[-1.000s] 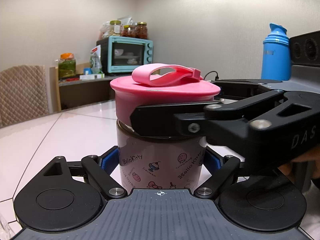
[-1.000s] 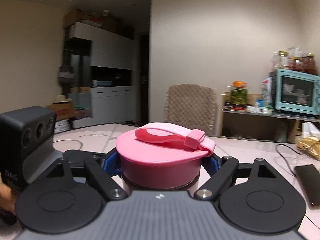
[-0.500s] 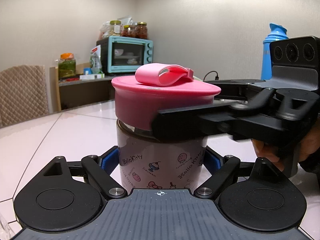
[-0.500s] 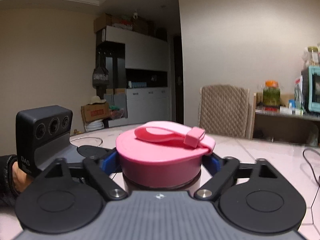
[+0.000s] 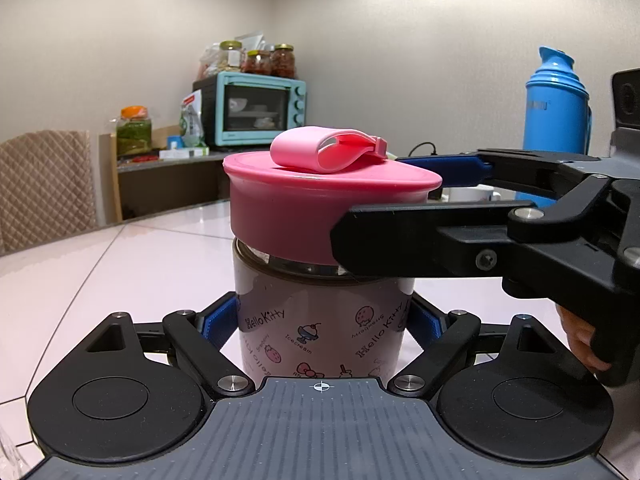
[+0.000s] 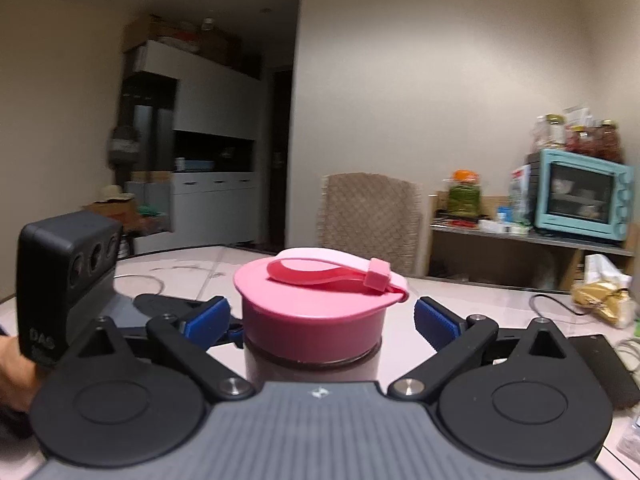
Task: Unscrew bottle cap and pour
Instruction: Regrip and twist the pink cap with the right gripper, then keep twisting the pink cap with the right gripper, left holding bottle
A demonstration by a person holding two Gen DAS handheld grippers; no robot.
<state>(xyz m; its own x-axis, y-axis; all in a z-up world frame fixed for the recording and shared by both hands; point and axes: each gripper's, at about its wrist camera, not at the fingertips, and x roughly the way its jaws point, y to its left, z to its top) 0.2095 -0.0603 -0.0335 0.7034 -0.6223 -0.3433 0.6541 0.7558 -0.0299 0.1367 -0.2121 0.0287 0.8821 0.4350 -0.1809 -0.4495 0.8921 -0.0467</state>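
Note:
A squat Hello Kitty bottle [image 5: 320,328] with a wide pink cap [image 5: 304,208] and a pink strap stands on the pale table. My left gripper [image 5: 322,320] is shut on the bottle's body, its blue pads pressed to both sides. My right gripper [image 6: 316,320] is open around the pink cap [image 6: 316,312], its blue pads [image 6: 434,322] apart from the cap on each side. In the left wrist view the right gripper [image 5: 416,204] reaches in from the right at cap height.
A blue thermos [image 5: 556,120] and a white mug [image 5: 468,194] stand at the back right. A teal toaster oven [image 5: 256,110] with jars sits on a side shelf. A chair [image 6: 368,220], a black remote [image 6: 600,368] and a snack bag [image 6: 600,296] are nearby.
My right gripper turned the cap, then let go of it and opened. The cap's strap has rotated. The left gripper has kept its hold on the bottle.

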